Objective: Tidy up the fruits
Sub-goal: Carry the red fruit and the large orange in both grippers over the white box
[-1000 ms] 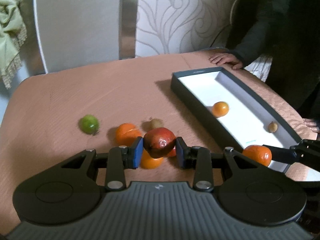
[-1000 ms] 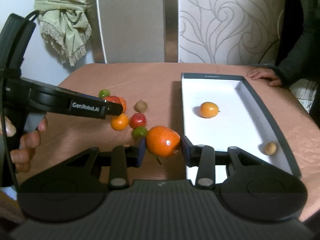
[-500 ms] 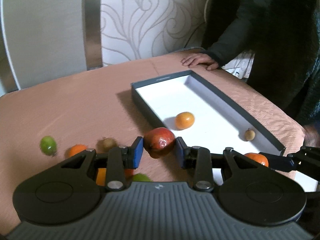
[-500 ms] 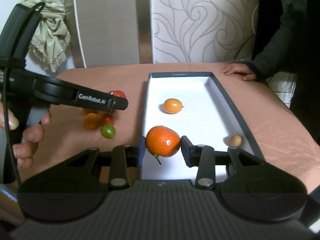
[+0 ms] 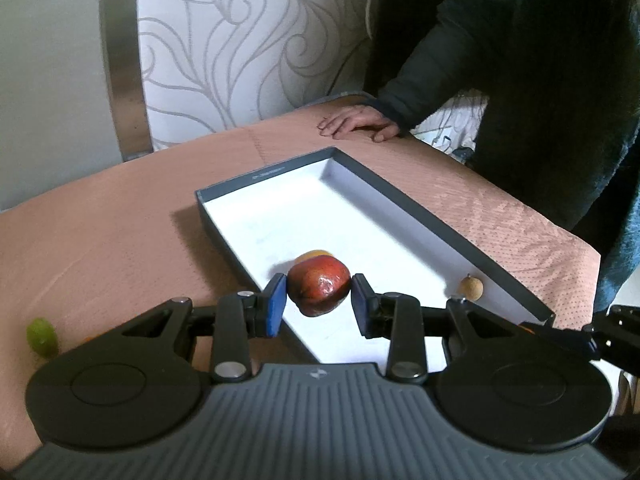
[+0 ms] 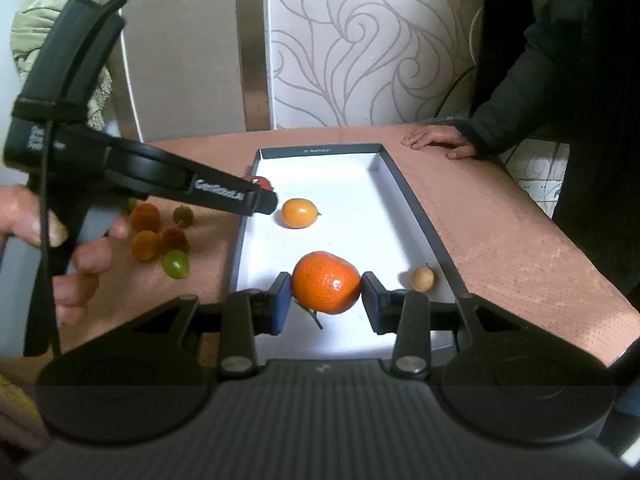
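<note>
My left gripper is shut on a dark red fruit and holds it over the left side of the dark-walled white tray. It also shows in the right wrist view, with the red fruit at its tip. My right gripper is shut on an orange mandarin over the tray's near end. In the tray lie a small orange fruit and a tan longan. Several small fruits lie on the table left of the tray.
A person's hand rests on the table's far right corner beyond the tray. A green fruit lies at the left in the left wrist view. A patterned chair back stands behind the table.
Both grippers have moved right over the tray with their fruits still held. The loose fruits on the table have slid to the left of both views.
</note>
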Demonstrator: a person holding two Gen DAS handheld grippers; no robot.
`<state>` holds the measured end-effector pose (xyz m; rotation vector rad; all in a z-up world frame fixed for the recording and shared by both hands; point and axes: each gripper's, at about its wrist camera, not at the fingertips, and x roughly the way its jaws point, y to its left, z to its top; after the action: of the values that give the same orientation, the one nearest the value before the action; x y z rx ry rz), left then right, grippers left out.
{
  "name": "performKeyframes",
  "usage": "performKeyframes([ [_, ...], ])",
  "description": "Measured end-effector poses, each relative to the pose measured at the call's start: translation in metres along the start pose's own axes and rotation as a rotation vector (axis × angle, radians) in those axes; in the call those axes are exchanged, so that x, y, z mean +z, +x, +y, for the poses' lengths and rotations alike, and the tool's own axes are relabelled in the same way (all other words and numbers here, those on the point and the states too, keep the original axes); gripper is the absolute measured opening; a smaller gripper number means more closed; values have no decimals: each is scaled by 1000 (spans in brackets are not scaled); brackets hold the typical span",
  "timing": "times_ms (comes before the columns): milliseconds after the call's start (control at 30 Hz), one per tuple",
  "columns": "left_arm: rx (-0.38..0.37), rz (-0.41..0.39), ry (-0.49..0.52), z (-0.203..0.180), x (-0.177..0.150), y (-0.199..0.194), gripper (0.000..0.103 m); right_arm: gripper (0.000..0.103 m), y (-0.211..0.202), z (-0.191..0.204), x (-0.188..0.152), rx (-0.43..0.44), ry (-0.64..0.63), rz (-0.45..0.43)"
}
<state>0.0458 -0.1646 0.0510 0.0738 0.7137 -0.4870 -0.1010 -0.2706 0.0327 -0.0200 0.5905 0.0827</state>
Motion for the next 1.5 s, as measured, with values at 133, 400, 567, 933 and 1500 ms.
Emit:
performKeyframes([
  [133, -15, 5, 6, -5, 6, 12, 41, 41, -2, -1, 0, -7, -1, 1],
  [400, -36, 6, 32, -12, 20, 31, 41, 41, -1, -2, 1, -28, 8, 5],
  [567, -42, 16, 49, -15, 26, 45, 41, 41, -1, 1, 2, -35, 11, 7],
  [933, -53, 53, 61, -18, 35, 77, 40, 41, -5, -1, 0, -84, 41, 13],
  [1500, -46, 102, 97, -30, 47, 120, 40, 41, -7, -1, -5, -117, 69, 33],
])
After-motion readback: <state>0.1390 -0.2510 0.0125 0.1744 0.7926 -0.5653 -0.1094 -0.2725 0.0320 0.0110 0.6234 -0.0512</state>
